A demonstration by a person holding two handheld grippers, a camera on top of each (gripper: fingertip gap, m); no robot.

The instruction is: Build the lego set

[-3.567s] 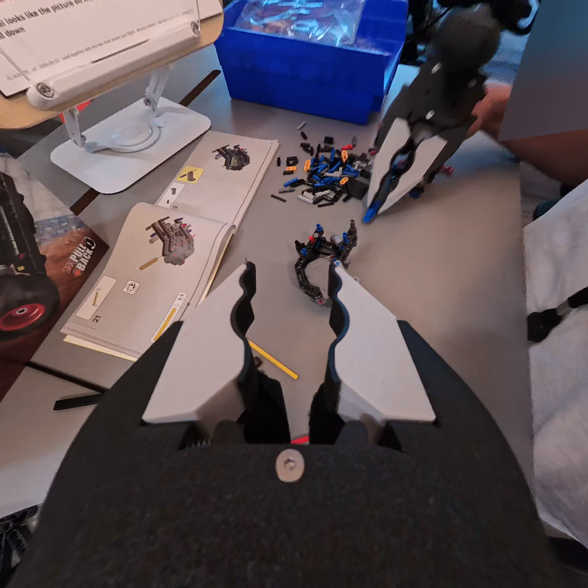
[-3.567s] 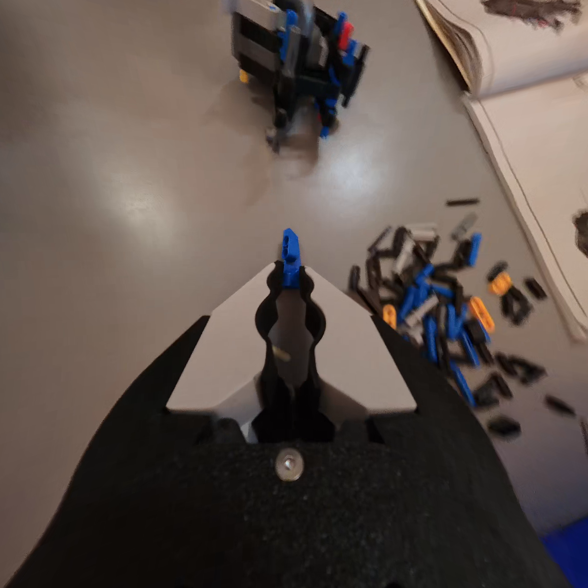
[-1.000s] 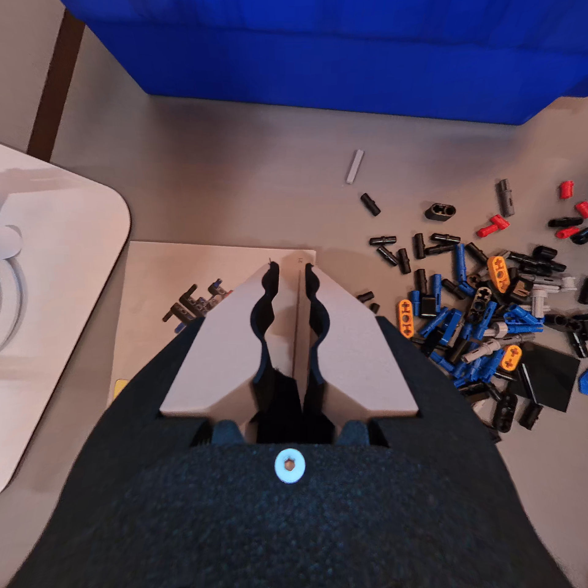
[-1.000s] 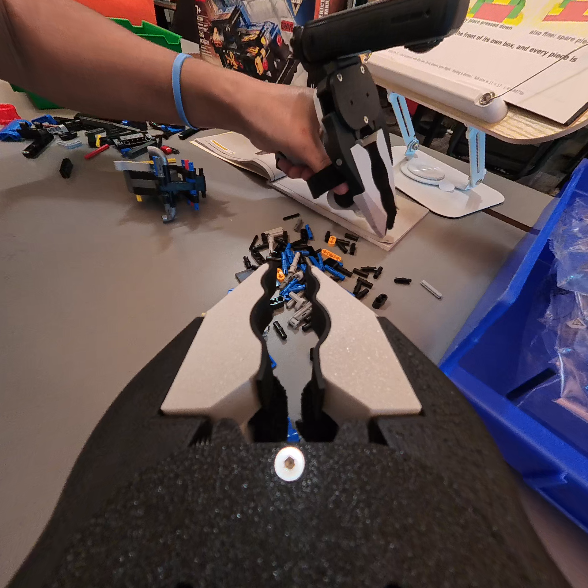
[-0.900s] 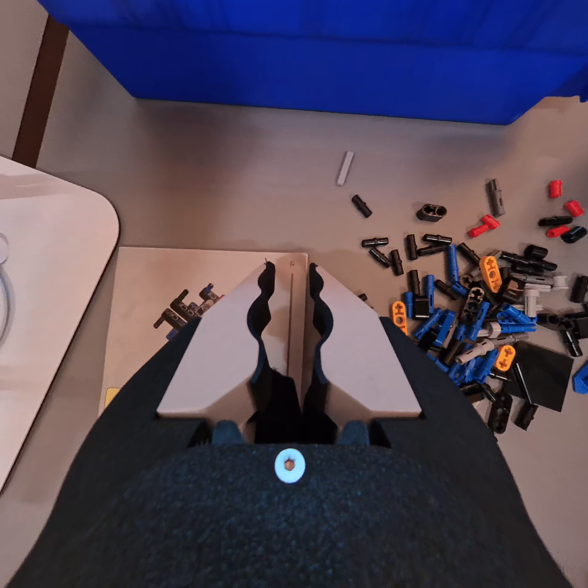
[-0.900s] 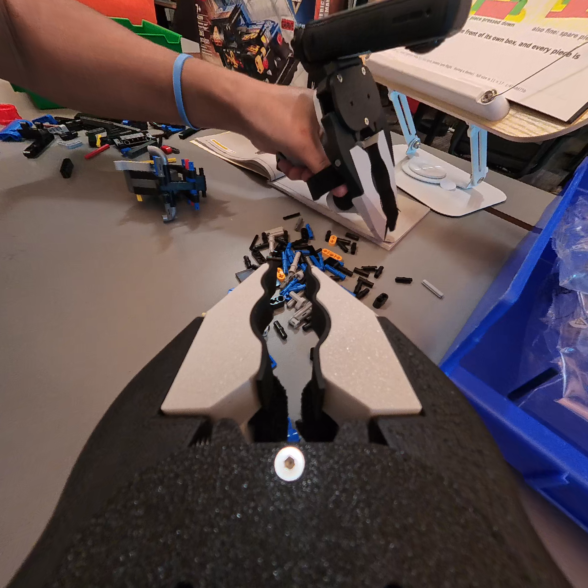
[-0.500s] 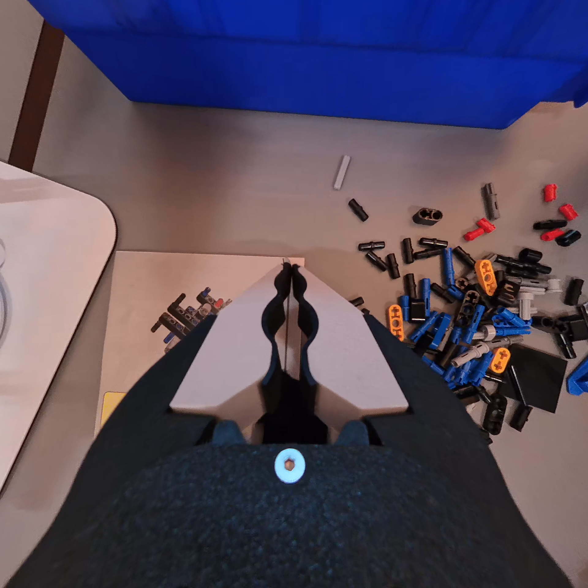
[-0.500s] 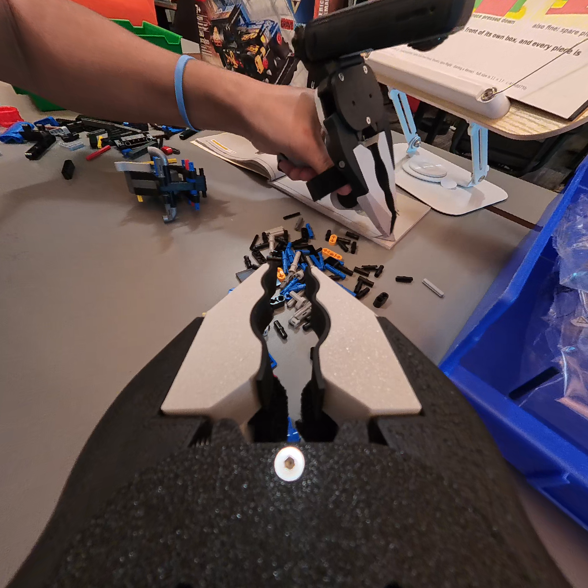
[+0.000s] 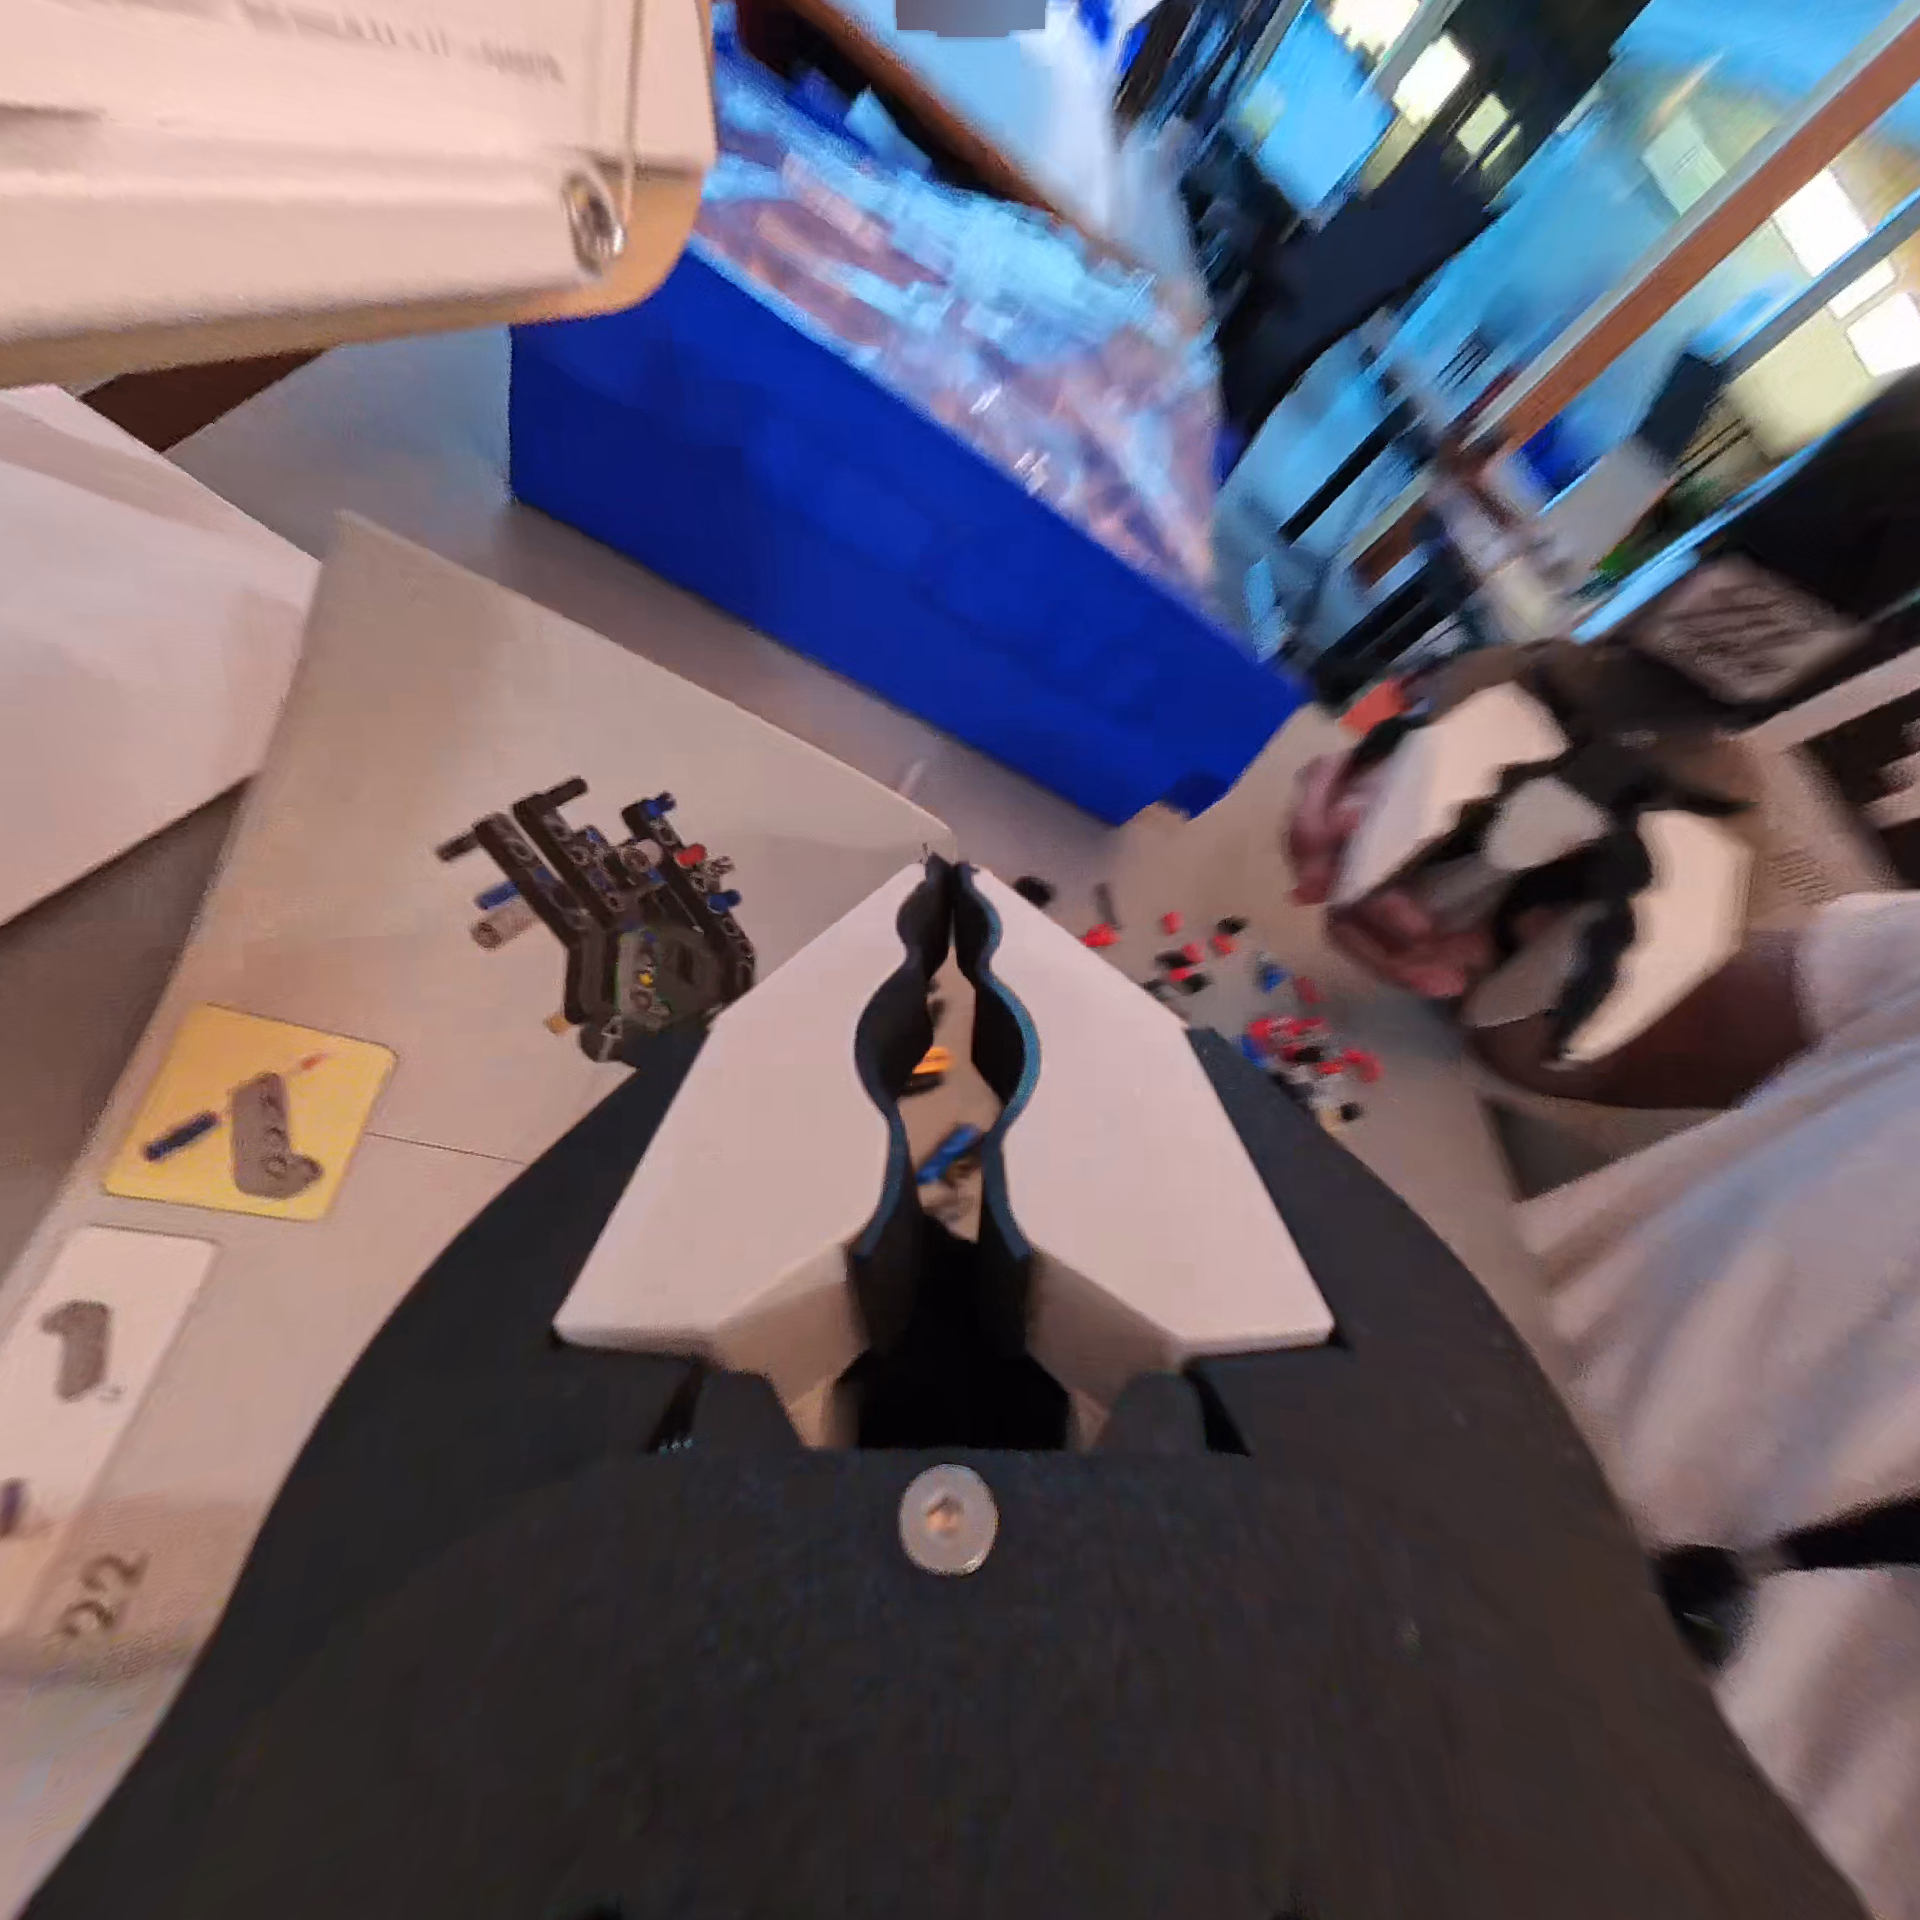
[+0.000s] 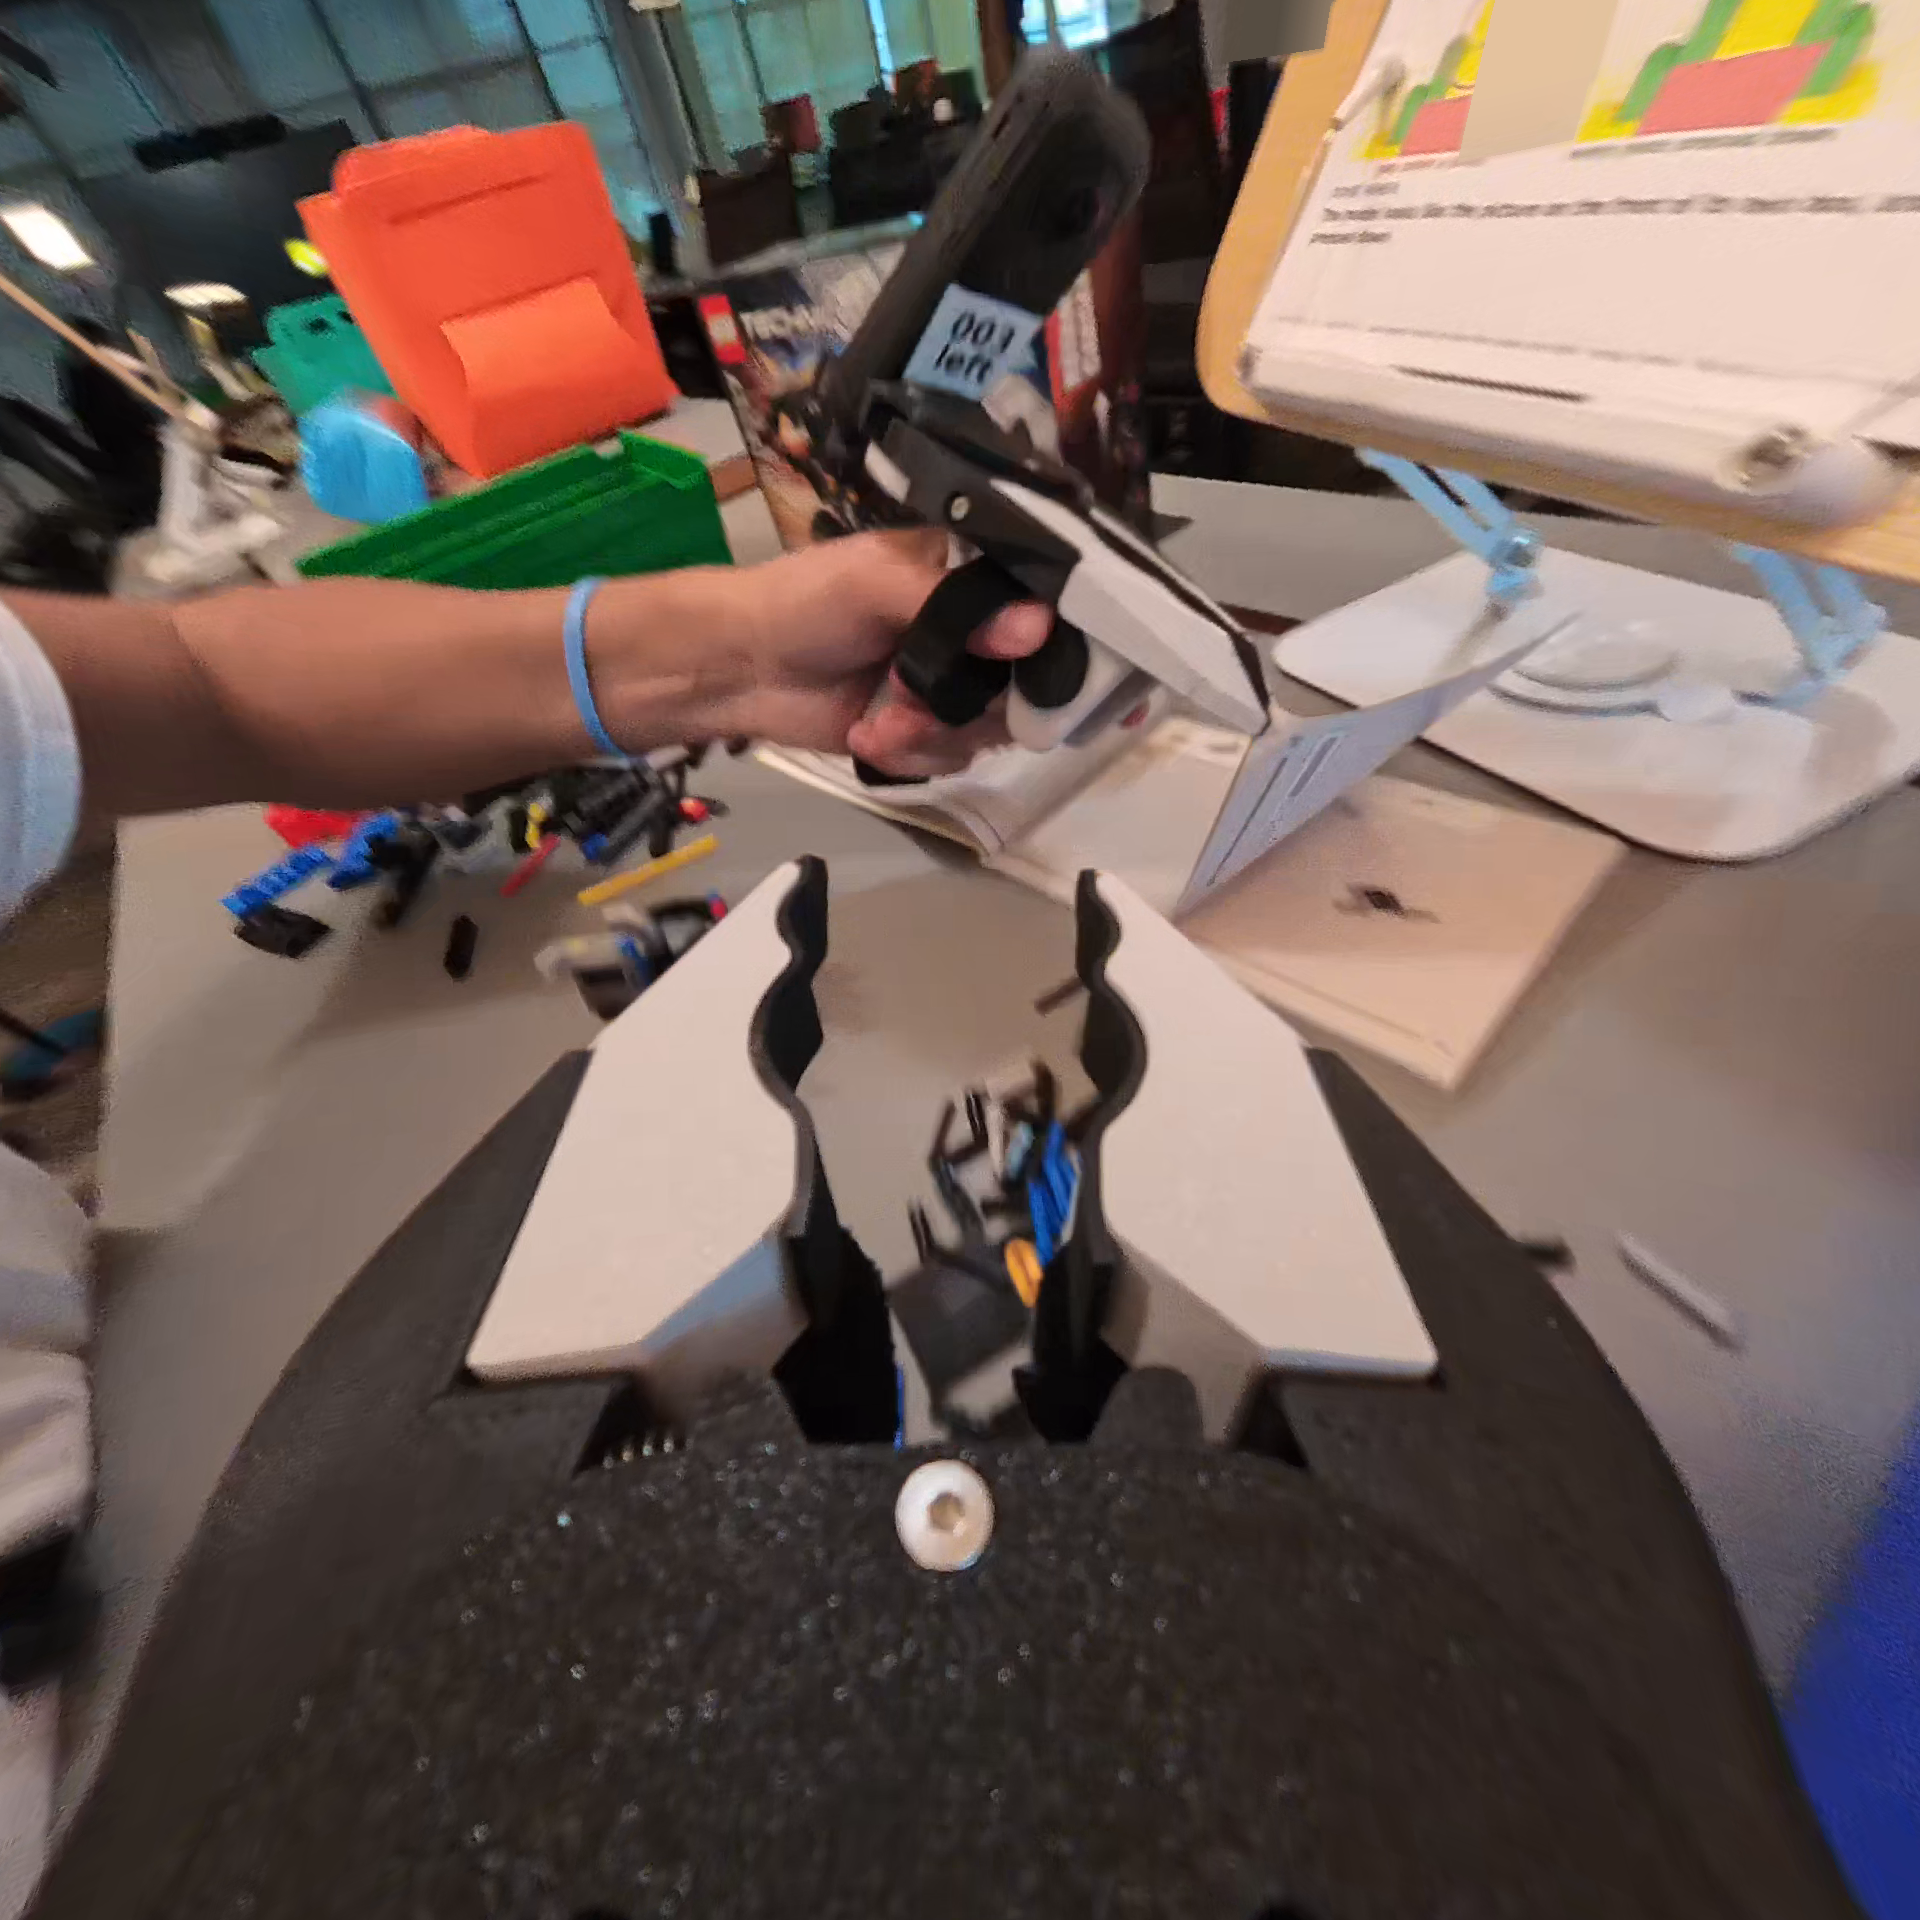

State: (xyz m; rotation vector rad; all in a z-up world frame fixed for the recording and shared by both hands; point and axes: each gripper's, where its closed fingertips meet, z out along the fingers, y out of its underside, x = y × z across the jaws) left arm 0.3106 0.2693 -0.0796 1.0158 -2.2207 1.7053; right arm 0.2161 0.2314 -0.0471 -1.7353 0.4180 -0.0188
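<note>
My left gripper [image 9: 940,878] is shut on the corner of a page [image 9: 582,727] of the instruction booklet. The right wrist view shows that gripper [image 10: 1252,717] in a hand, holding the page [image 10: 1320,769] lifted off the booklet [image 10: 1403,935]. My right gripper [image 10: 945,894] is open and empty, above the pile of small blue, black and orange lego pieces [image 10: 1018,1164]. It shows blurred at the right in the left wrist view [image 9: 1538,883]. The pile [image 9: 1278,1029] lies past my left fingers. A partly built assembly [image 10: 613,951] sits left of my right gripper.
A blue bin [image 9: 831,499] with plastic bags stands behind the booklet. A white stand [image 10: 1621,707] carries a clipboard [image 10: 1558,208] at the right. A yellow axle [image 10: 649,868] and more loose pieces lie at the left. A green bin [image 10: 540,520] stands farther back.
My left gripper closed on the page corner, then lifted and tilted with it. My right gripper has opened wider and swung its view up and left.
</note>
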